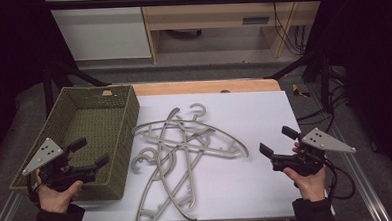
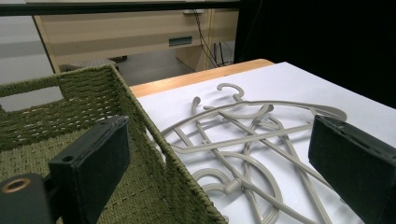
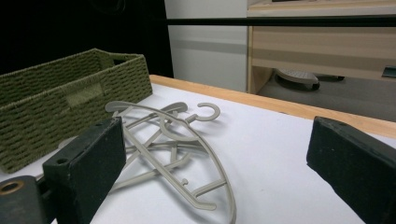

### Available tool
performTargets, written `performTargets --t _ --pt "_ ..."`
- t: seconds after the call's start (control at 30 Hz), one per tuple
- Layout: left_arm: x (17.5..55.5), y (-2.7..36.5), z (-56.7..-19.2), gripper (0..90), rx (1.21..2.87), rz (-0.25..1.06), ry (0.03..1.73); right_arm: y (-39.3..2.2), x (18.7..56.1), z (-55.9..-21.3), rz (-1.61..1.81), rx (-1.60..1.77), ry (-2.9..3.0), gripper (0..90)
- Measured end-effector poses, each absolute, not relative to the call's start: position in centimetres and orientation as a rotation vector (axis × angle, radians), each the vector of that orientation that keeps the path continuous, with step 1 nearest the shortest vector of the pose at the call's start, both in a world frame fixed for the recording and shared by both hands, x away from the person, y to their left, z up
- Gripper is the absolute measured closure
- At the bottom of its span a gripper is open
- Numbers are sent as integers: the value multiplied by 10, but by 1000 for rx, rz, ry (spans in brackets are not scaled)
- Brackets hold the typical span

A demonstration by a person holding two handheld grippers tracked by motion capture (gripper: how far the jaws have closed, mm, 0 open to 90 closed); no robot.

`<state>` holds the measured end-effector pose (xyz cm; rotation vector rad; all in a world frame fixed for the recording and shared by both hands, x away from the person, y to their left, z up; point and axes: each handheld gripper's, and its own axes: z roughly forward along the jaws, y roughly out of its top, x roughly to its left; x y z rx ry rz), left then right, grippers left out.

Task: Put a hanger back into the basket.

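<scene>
A tangled pile of several pale grey plastic hangers (image 1: 185, 141) lies on the white tabletop (image 1: 254, 113). To its left stands an olive woven basket (image 1: 127, 126), with nothing inside that I can see. My left gripper (image 1: 91, 151) hovers over the basket's near right part, open and holding nothing. My right gripper (image 1: 277, 140) is right of the pile, open and holding nothing, pointing toward the hangers. In the left gripper view the basket wall (image 2: 84, 102) and the hangers (image 2: 252, 126) sit between the spread jaws. The right gripper view looks over the hangers (image 3: 173, 135) toward the basket (image 3: 60, 102).
A wooden strip (image 1: 203, 86) edges the table's far side. Beyond it is a wooden desk (image 1: 220, 14) with hanging cables (image 1: 285, 31). Dark frame bars run along both sides. Bare white surface lies right of the pile and at the far right.
</scene>
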<state>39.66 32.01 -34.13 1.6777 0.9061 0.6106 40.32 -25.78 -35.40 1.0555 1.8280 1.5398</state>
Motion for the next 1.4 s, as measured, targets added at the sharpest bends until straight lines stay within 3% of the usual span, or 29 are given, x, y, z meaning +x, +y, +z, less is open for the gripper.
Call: performTargets --t 0.43,1.0,1.4 --pt "397 319 -341 53 1682 621 895 -239 420 -353 1472 1049 1933 74" --pt "398 323 -340 54 1680 623 895 -178 495 -351 1223 974 2187 190" --pt "400 322 -340 54 1688 622 890 -151 552 -395 1022 1029 2328 325"
